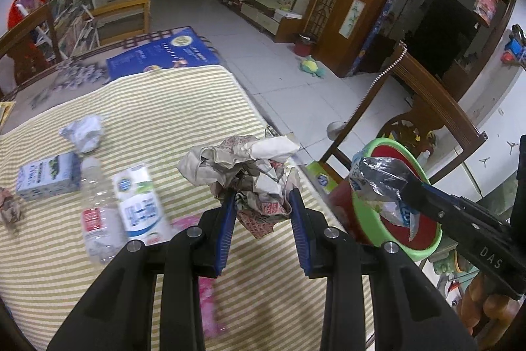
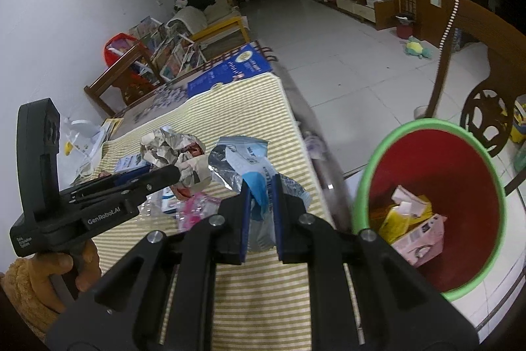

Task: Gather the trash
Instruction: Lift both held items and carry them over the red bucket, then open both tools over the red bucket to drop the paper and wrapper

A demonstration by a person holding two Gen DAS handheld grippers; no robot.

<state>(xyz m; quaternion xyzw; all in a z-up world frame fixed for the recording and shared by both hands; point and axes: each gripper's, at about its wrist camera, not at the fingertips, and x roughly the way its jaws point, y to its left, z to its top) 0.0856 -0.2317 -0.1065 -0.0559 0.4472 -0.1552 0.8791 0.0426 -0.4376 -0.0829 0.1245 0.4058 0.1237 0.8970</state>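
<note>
Right now, low in the left wrist frame, the left gripper (image 1: 263,203) has its fingers clamped on a crumpled newspaper wad (image 1: 243,173) above the striped table (image 1: 157,107). Low center in the right wrist frame, the right gripper (image 2: 259,196) pinches a silver-blue wrapper (image 2: 243,166). Farther right, the green-rimmed red bin (image 2: 361,183) holds cartons (image 2: 414,229).
</note>
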